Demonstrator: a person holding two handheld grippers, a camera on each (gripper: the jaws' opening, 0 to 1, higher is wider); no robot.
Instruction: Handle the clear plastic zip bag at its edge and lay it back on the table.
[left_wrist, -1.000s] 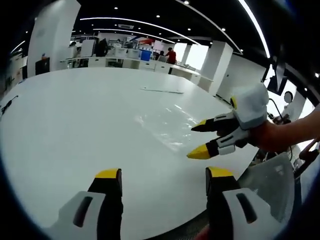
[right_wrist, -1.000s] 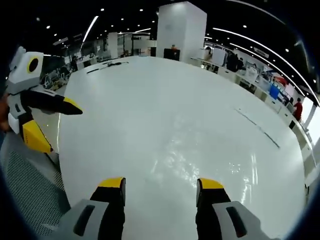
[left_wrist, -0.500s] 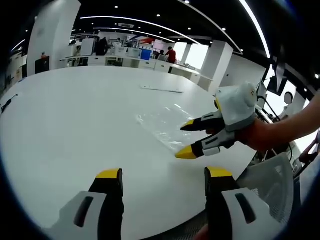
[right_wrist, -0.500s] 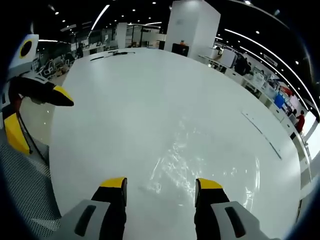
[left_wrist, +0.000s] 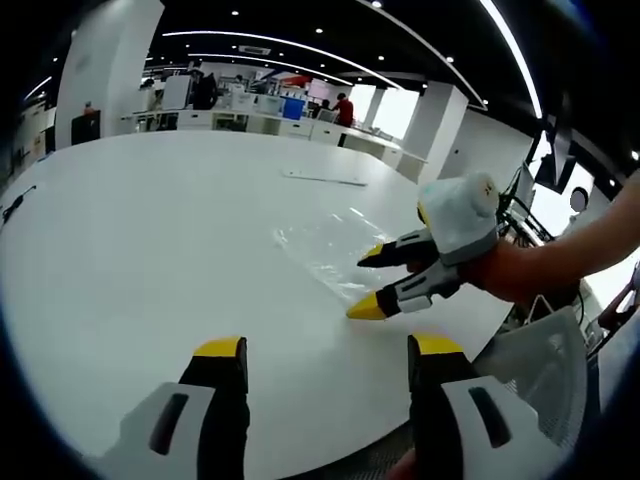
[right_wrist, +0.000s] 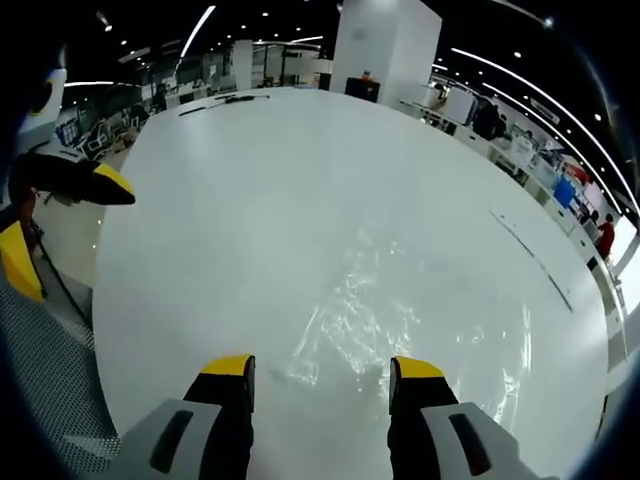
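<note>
**Both grippers open, right reaching forward**

Right gripper (left_wrist: 370, 282) seen at 3 o'clock in the left gripper view, jaws parted, tips aimed toward 9, gripped by a hand (left_wrist: 515, 275) with forearm trailing right. Left gripper (right_wrist: 55, 225) at 9 o'clock in the right gripper view, jaws spread.

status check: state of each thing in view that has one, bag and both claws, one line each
clear plastic zip bag: lying flat on the white table, crinkled, not gripped
right claw: open, yellow tips at the bag's near edge, nothing between the jaws
left claw: open, above the table, apart from the bag, holding nothing
thin strip: lying flat on the table, beyond the bag
</note>
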